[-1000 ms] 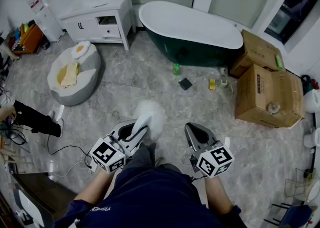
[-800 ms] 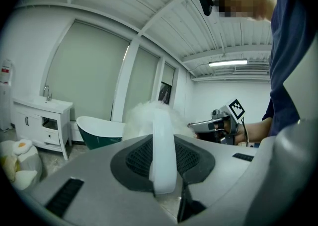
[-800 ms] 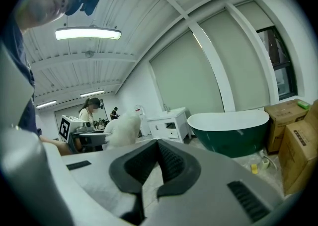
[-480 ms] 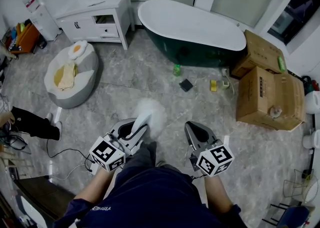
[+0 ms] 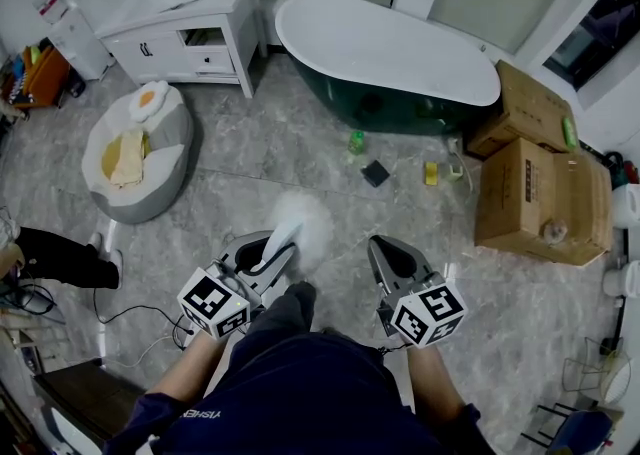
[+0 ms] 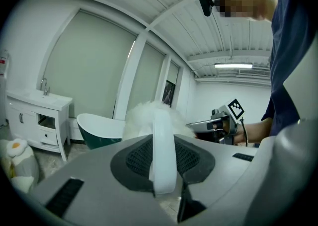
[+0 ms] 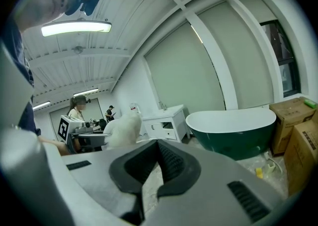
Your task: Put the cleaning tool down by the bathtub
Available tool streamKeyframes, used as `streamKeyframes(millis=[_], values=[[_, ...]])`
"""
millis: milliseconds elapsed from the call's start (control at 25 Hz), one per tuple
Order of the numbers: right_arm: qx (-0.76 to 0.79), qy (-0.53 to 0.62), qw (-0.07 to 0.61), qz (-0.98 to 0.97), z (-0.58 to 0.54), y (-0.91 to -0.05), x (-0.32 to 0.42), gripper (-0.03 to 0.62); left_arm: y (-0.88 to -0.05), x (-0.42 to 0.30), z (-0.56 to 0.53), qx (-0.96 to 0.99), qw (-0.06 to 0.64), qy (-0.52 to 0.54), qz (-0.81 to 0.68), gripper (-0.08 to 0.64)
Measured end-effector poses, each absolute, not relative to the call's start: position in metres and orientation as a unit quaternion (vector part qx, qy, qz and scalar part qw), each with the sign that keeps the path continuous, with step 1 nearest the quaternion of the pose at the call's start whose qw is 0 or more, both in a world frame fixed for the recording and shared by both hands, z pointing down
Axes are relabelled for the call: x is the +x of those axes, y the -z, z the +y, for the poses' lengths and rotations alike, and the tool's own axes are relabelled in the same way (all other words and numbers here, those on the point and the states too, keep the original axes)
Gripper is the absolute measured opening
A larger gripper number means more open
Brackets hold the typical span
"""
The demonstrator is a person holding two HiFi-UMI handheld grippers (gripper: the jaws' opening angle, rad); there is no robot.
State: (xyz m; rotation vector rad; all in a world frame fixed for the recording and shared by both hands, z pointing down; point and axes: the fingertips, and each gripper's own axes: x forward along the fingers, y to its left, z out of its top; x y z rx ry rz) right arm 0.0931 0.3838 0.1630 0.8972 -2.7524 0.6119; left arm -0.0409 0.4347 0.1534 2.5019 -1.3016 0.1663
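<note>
- We hold the left gripper [image 5: 281,248] lower left of centre in the head view; jaws clamped on the duster [image 5: 298,221]
- In the left gripper view the white handle runs straight up between the dark pads [image 6: 194,158]; pinched from both sides
- The duster's fluffy white head sticks out past the jaw tips, pointing up-frame toward the tub [image 5: 400,108]; the right gripper view shows it carried in the air at gripper level, off the floor [image 5: 250,158]
- Tub is top centre, dark green outside, white inside; well apart from the duster, bare grey marble floor between
- Right gripper [image 5: 384,247] is lower right of centre, beside the left one, not touching it; jaw tips together, nothing between; in its own view only floor shows through the slit behind the pads
- On the floor just below the tub wall in the frame: green bottle [image 5: 355,141], black square [image 5: 375,173], small yellow item [image 5: 431,172]; we cannot tell what the last two are
- White vanity [image 5: 195,18] is upper left, next to the tub's left end
- Grey beanbag [image 5: 135,158] is left of centre; fried-egg cushion [image 5: 150,98] and yellow cloth [image 5: 127,153] lie on it
- Two cardboard boxes [image 5: 535,198] sit at the right edge, near the tub's right end
- Another person's leg [image 5: 60,255] in dark trousers shows at the left edge; cable [image 5: 135,303] lies on the floor near it
- Our dark blue top [image 5: 300,393] fills the bottom centre; both forearms reach up-frame to the marker cubes
</note>
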Motion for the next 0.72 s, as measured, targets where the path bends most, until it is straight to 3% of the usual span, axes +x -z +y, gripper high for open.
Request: streamKeyframes(millis=[720], values=[[0.325, -0.201, 0.100, -0.919, 0.291, -0.153, 0.011, 0.005, -0.148, -0.126, 0.335, 0.886, 0.156, -0.051, -0.433, 0.104]])
